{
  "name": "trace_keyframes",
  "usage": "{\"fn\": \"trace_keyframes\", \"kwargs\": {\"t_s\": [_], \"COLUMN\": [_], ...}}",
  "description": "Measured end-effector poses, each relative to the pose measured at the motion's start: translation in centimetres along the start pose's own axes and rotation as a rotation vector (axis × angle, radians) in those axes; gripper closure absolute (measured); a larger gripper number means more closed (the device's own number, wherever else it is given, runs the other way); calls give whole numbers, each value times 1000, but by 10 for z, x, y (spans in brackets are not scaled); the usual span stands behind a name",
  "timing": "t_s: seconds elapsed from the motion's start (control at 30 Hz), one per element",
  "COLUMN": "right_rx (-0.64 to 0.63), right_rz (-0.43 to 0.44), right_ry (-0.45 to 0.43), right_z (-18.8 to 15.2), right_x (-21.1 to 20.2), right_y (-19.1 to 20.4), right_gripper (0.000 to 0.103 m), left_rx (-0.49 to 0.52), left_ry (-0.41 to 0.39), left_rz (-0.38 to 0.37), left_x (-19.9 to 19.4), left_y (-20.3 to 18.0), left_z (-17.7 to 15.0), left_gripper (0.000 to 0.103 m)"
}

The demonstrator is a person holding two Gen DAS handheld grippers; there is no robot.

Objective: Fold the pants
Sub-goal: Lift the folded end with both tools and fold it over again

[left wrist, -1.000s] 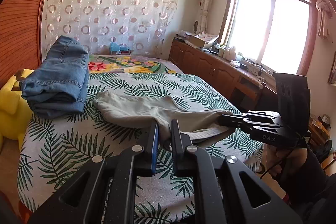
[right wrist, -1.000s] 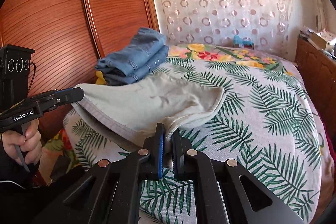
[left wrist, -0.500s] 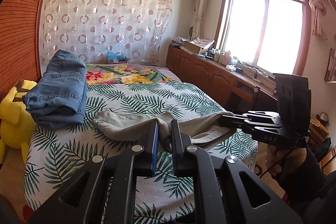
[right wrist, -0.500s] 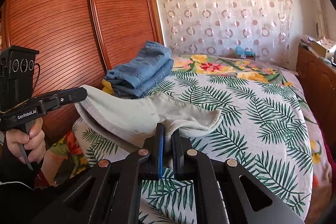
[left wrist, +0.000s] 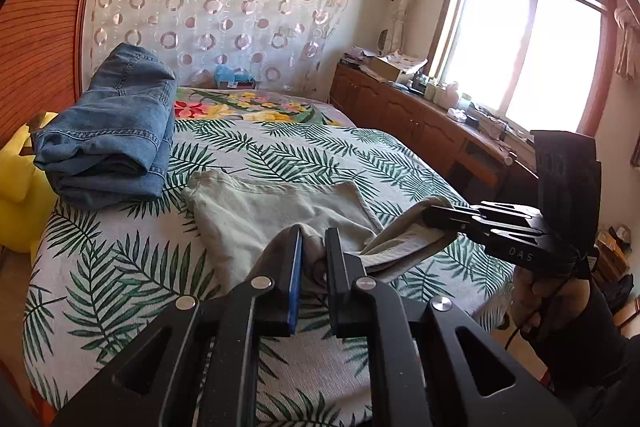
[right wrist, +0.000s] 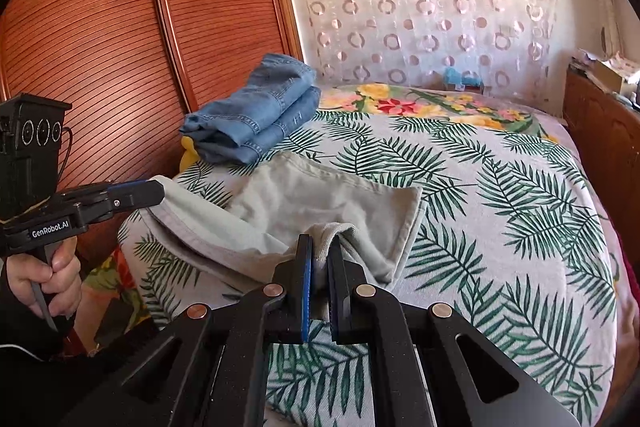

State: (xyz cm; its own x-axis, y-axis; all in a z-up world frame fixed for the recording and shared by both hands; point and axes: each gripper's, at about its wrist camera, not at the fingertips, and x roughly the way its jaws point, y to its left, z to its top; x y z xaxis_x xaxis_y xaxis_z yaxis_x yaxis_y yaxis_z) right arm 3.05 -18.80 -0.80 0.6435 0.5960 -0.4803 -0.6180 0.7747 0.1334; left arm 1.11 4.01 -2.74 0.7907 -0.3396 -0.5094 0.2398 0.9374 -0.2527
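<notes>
Pale grey-green pants (left wrist: 260, 215) (right wrist: 320, 195) lie partly folded on the leaf-print bed (left wrist: 120, 267) (right wrist: 500, 227), near its front edge. My left gripper (left wrist: 314, 235) is shut on one end of the near hem, and it also shows at the left of the right wrist view as the left gripper (right wrist: 156, 193), where a hand (right wrist: 52, 275) holds it. My right gripper (right wrist: 322, 241) is shut on the other end, seen from the left wrist view as the right gripper (left wrist: 430, 213). The held edge hangs a little above the bedspread between both grippers.
Folded blue jeans (left wrist: 108, 135) (right wrist: 256, 115) sit at the bed's left side by a yellow plush toy (left wrist: 20, 187). A slatted wooden wardrobe (right wrist: 100, 27) stands on the left, a cluttered wooden sideboard (left wrist: 420, 115) under the window on the right.
Both grippers have come down and forward with the held hem. The pants, stretched up off the bed before, now lie flatter with the far part folded on the bedspread.
</notes>
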Motion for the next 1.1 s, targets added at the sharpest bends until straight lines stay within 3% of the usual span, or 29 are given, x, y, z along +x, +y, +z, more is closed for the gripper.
{"fn": "trace_keyframes", "kwargs": {"t_s": [0.57,1.1], "right_rx": [20,44], "right_rz": [-50,-69], "right_ry": [-30,77], "right_z": [41,34], "right_x": [56,106], "right_y": [-13,-24], "right_gripper": [97,97], "left_rx": [7,-4], "left_ry": [-72,34], "left_rz": [51,118], "left_x": [25,63], "left_y": [16,31], "left_z": [40,20], "left_gripper": [91,91]}}
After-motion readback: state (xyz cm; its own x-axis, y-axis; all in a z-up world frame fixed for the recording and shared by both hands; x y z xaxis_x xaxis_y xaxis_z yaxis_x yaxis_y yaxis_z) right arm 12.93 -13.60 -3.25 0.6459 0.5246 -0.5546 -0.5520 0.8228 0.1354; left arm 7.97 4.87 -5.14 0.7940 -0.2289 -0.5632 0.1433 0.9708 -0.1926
